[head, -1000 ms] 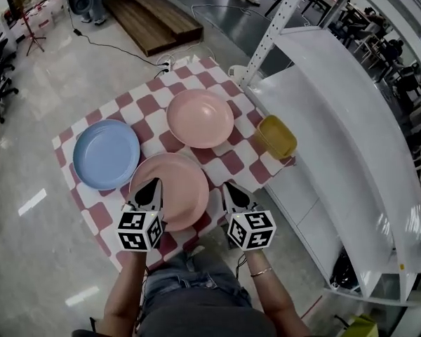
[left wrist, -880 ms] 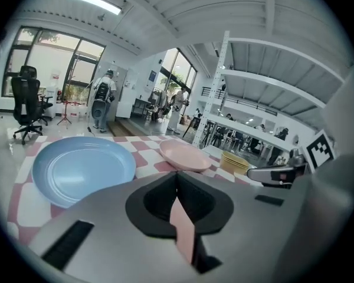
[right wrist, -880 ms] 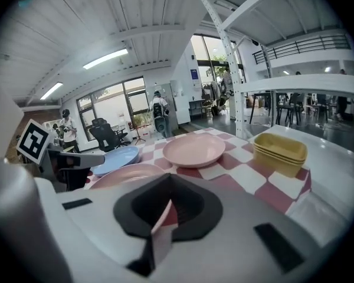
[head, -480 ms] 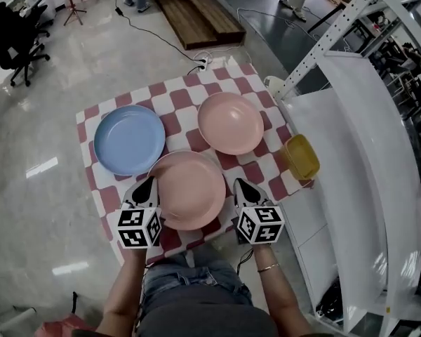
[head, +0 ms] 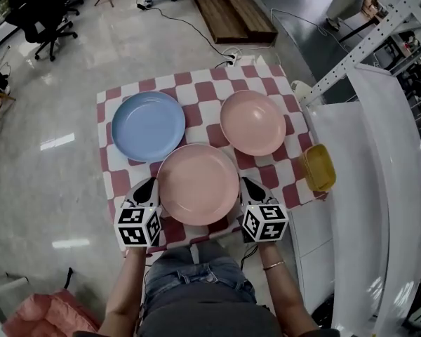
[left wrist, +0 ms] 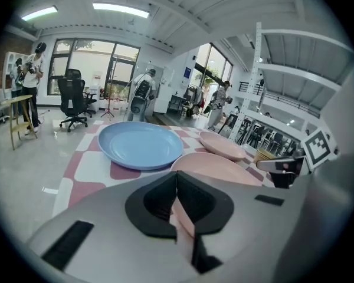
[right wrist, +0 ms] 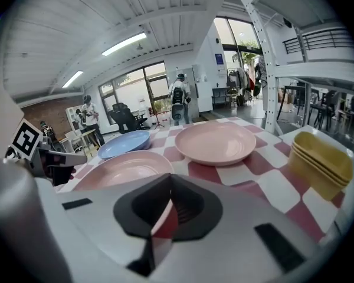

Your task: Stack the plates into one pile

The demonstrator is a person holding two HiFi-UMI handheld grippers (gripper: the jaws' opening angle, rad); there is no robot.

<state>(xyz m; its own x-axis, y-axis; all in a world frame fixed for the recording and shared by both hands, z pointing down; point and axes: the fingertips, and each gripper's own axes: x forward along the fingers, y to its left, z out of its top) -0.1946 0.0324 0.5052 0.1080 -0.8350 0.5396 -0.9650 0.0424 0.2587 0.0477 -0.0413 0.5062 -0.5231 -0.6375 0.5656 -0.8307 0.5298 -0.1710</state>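
Step in hand: I read this as the approach to the near pink plate, with one tool on each side of it and no lift begun.
Left tool: the jaws are pressed together with nothing between them. The tip sits just beside the plate's left rim, and I cannot tell whether it touches.
Right tool: the jaws are closed at the tips and hold nothing. Only the cloth shows under them, and the tip is just beside the right rim.
Plates: all three lie singly on the checked cloth that covers the surface, none stacked yet. The near pink plate is at the front edge by me. The blue plate is beyond it to the left and the far pink plate beyond it to the right, both close to it.
Also there: a stack of yellow bowls sits at the cloth's right edge, clear of the plates.
Doing it well: I would open both tools before they meet the rim. Then I would slip one jaw of each under the shallow lip and clamp opposite sides so the plate rises level.
Placement: I would lift it fully clear, centre it over one far plate and lower it flat.
Risk: closed tips could shove the plate or ruck the cloth. The rim looks smooth, so a light grip might slip.
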